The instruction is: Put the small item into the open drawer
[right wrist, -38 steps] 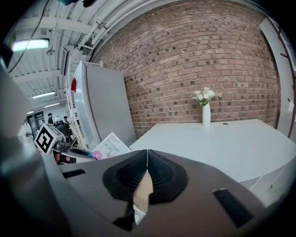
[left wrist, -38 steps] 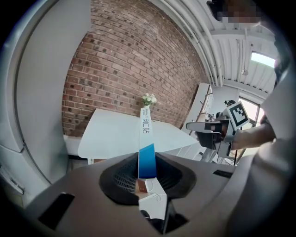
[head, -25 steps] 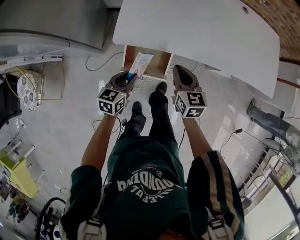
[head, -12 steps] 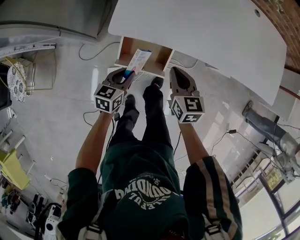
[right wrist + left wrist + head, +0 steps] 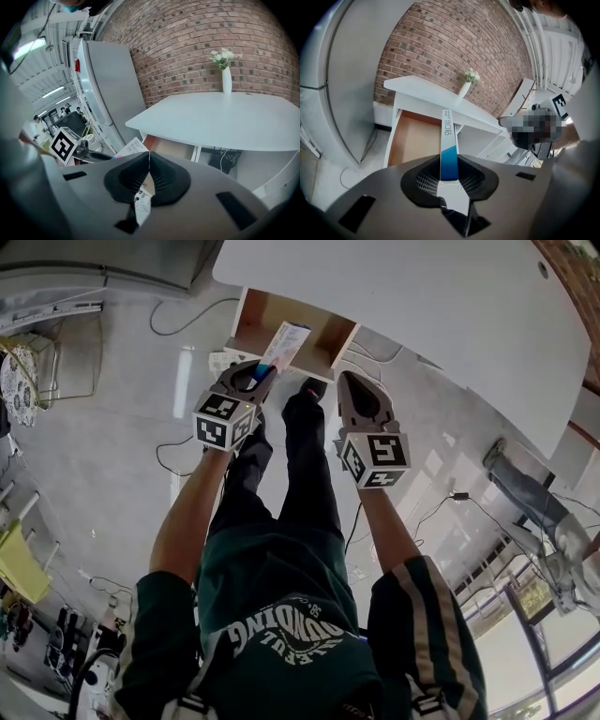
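1. White and blue, the slim carton [image 5: 447,140] (the task's small item) is clamped by its lower end between the jaws of the left gripper [image 5: 255,379]. Its free end points ahead toward the drawer.
2. The open drawer [image 5: 412,140], wood-lined and seemingly bare, juts out from under the near edge of the white worktop [image 5: 225,117], toward its left end. In the head view the carton's far end overlaps the drawer's front edge; how high above it I cannot tell.
3. The right gripper [image 5: 149,164] hangs beside the left one, short of the drawer's right front corner. Its jaws are pressed together with nothing between them.
4. The step in hand looks like carrying the carton over the drawer mouth. To do it well, hold the clamp firm until the carton's whole length is inside the drawer walls. Then tip its long side down along the drawer floor and lower it close before letting go, so it neither bounces nor catches the front wall.
5. Mind the worktop's near edge overhead when reaching in.
6. The vase [image 5: 227,79] at the worktop's far edge is well apart and not at risk.
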`<state>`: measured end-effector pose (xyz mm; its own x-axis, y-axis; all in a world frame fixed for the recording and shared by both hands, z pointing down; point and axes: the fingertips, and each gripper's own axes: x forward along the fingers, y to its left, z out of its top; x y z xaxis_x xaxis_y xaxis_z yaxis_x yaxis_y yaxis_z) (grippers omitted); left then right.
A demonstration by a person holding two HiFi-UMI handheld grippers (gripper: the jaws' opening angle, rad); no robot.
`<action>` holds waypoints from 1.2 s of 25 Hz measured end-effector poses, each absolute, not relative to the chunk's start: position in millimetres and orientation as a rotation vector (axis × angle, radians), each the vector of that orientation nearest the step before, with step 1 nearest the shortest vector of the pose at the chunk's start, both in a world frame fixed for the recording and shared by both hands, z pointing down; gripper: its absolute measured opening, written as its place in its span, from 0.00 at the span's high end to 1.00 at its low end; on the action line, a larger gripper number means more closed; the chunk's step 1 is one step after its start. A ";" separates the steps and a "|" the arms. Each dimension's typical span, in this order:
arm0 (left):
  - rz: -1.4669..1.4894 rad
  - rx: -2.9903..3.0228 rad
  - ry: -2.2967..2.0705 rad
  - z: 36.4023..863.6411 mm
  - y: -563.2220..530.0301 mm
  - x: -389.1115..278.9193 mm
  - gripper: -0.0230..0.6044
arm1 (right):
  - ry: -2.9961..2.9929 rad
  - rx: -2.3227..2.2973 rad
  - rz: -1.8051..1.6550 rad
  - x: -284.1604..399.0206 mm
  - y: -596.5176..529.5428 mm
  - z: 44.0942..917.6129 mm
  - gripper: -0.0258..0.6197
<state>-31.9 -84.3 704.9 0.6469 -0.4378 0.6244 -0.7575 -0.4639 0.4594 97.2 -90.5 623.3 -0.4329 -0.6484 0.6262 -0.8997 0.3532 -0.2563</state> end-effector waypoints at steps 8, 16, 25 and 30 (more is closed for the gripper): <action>0.540 2.050 -0.979 733.2 -96.4 -24.6 0.81 | -2.191 1.312 0.849 94.3 -84.3 636.2 0.92; 0.535 1.969 -1.015 758.8 -122.1 -14.8 0.81 | -2.201 1.281 0.865 93.7 -86.7 655.9 0.92; 0.451 1.876 -1.002 772.4 -152.6 -12.2 0.81 | -2.191 1.296 0.913 95.0 -85.1 665.5 0.92; 0.439 1.833 -1.009 777.5 -170.4 -2.2 0.81 | -2.194 1.271 0.924 97.6 -79.1 670.0 0.92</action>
